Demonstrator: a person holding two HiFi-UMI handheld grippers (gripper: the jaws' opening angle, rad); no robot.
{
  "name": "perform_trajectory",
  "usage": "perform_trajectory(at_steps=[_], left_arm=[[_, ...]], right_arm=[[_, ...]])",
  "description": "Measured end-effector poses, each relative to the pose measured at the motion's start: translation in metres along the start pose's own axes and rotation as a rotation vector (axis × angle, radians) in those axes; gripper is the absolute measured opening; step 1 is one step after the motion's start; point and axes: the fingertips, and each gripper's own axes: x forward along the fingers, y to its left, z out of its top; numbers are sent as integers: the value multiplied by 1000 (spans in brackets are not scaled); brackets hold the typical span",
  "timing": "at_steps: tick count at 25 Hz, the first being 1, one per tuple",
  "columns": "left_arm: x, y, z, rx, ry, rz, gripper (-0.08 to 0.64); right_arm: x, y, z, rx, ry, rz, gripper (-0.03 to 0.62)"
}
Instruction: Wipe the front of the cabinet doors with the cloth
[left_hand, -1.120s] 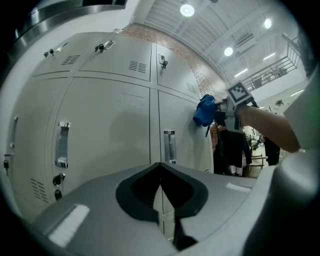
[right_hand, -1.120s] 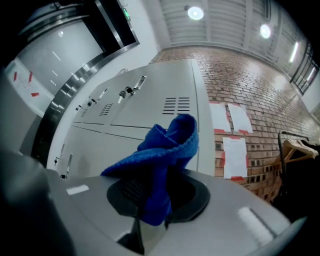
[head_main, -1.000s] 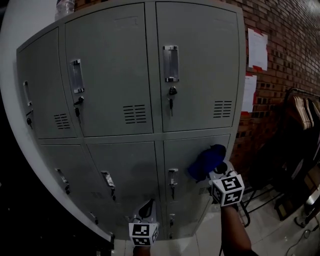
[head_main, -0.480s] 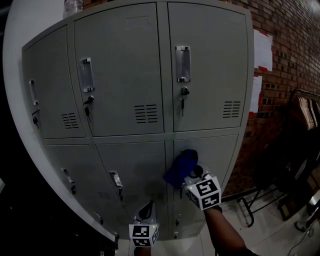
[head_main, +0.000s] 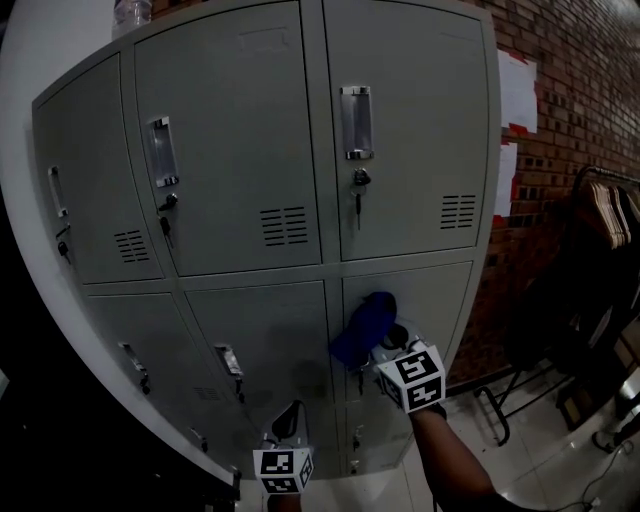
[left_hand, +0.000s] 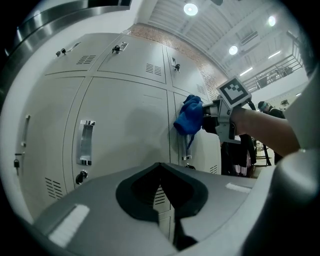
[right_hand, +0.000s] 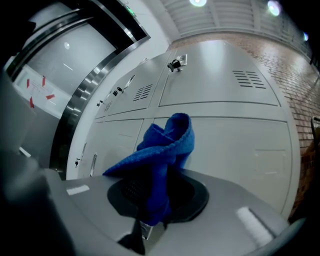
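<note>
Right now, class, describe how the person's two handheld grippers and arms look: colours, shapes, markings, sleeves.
The left gripper and right gripper have smooth grey bodies with dark recessed jaw pads and small white strips on the jaws. Each carries a white cube printed with black square markers. The right forearm shows no sleeve; little of the left arm shows.
</note>
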Motion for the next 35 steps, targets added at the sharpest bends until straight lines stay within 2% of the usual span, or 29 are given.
perform_trajectory(at_steps=[18, 29, 33, 35], left_arm=[[35, -57, -6, 1, 10, -92, 17], [30, -54, -9, 3, 20, -60, 17], [24, -50, -9, 7, 20, -57, 17], [21, -48, -10, 9, 23, -57, 17]], right_arm=[[-66, -133, -34, 33, 43, -193, 67], [-86, -171, -44, 27, 60, -231, 67], [-88, -171, -43, 16, 58, -259, 69], [-86, -158, -42, 11, 53, -260, 71]])
